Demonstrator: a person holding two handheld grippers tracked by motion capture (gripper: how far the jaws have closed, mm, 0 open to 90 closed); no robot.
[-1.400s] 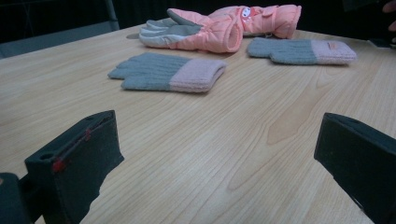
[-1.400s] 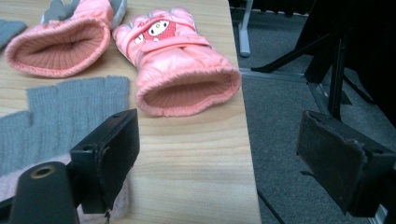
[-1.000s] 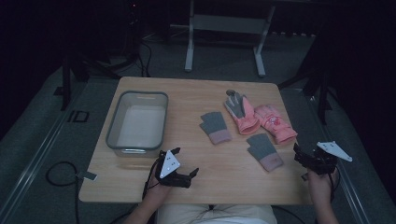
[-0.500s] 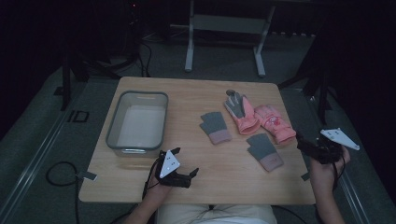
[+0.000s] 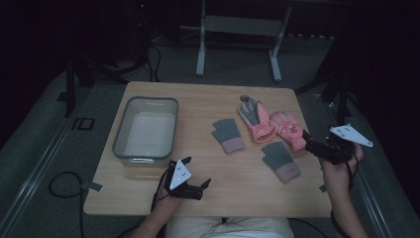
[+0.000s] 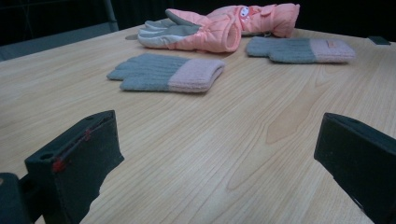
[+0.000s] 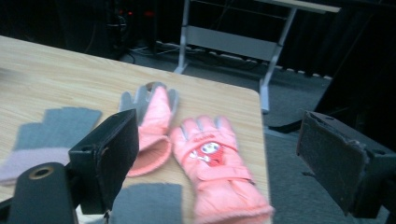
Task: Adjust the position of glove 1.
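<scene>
Right tongs [image 5: 308, 140], jaws apart and empty, hover at the desk's [image 5: 208, 106] right edge, aimed at the pink glove [image 5: 289, 129] lying beside its mate [image 5: 257, 118]. Best approach: lower over the cuff and pinch one layer cleanly. Left tongs [image 5: 204, 184] rest apart, empty, near the bin [image 5: 146, 130]. Since a second ago, the right tongs rose and moved toward the glove; the left stayed.

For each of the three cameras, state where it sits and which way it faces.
High view: above the person's side, looking forward and down on the table; forearms, left tool, right tool.
Left tool view: low over the wood, facing the grey gloves; own jaws wide apart.
Right tool view: raised at the table's edge, facing the pink gloves; own jaws apart.
Shared: both tool views show the pink and grey gloves.
</scene>
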